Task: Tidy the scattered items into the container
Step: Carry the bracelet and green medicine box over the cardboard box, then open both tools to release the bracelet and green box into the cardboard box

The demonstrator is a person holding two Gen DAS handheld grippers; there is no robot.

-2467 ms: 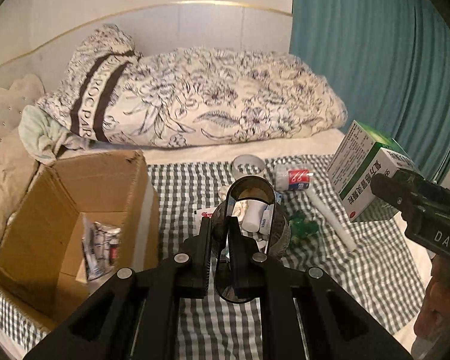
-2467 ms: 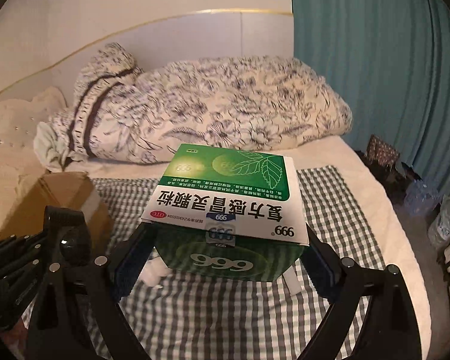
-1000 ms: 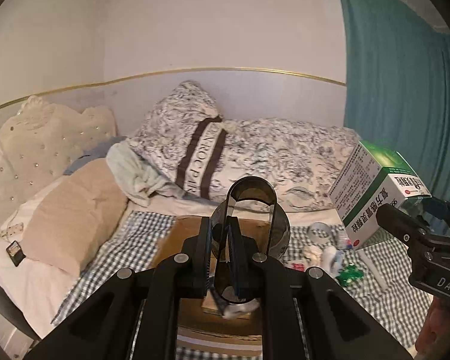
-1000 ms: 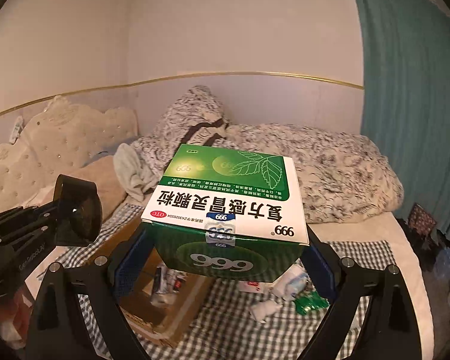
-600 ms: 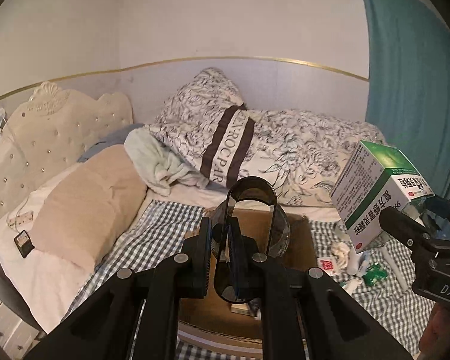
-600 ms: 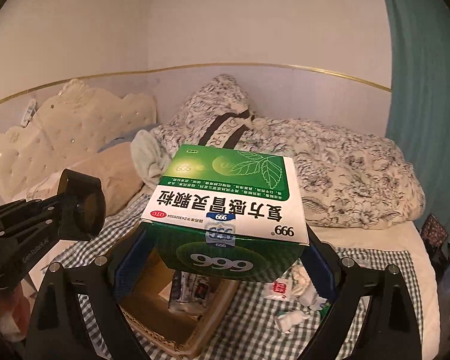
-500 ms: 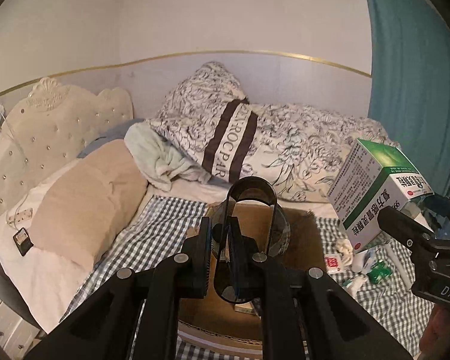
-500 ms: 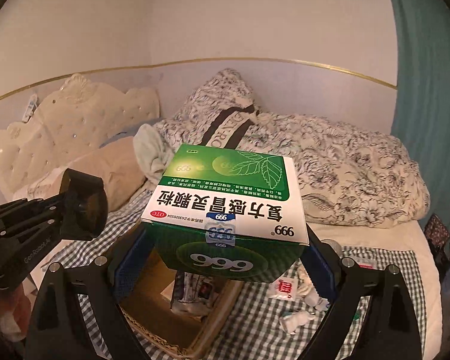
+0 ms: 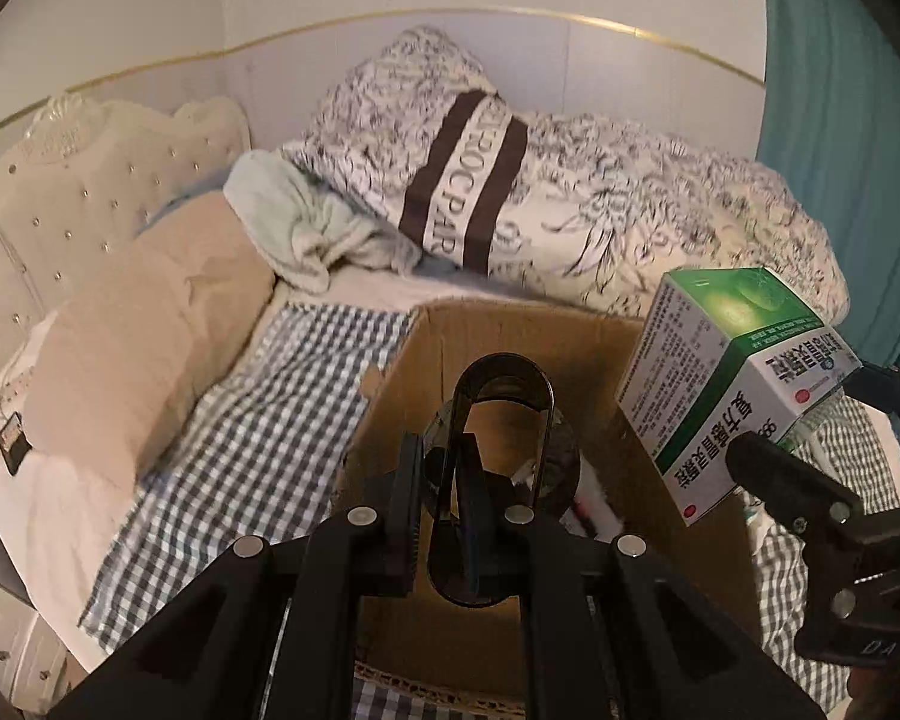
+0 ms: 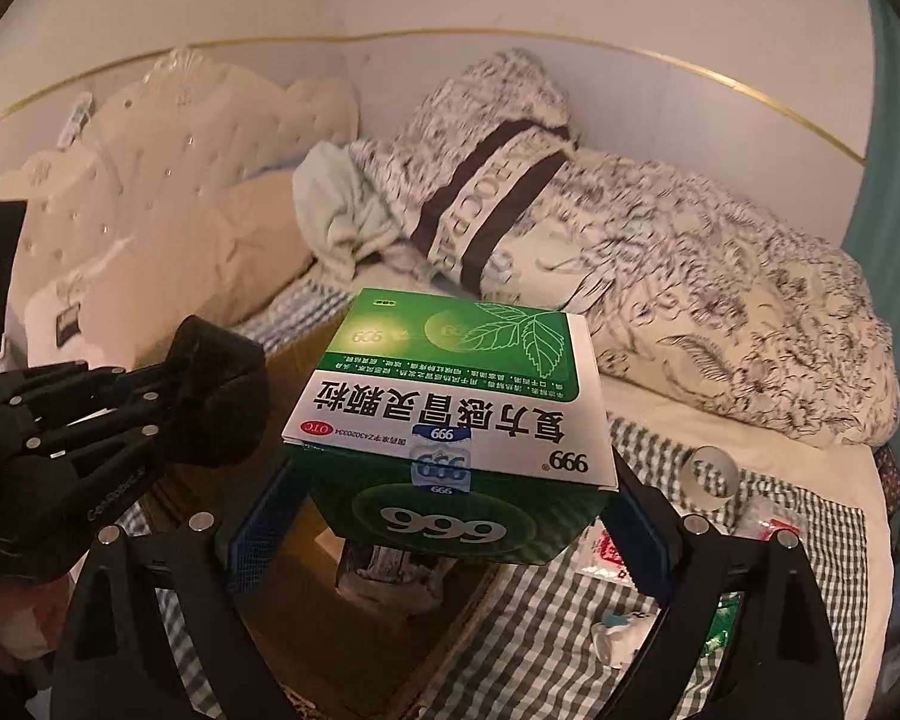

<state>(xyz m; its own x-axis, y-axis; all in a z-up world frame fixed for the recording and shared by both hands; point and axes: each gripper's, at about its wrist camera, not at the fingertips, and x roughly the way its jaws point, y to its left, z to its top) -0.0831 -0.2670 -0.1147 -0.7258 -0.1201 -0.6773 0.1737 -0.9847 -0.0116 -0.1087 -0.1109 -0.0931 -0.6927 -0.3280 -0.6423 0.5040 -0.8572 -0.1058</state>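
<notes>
Cardboard box [image 9: 513, 333] contents mostly hidden (behind dark tape roll [image 9: 501, 420])

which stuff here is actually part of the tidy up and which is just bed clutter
Part of the job:
- green medicine box, in right gripper
- dark tape roll, in left gripper
- cardboard box
- small packets on checked cloth

Just lying about:
- floral duvet
- beige pillow
- teal curtain
</notes>
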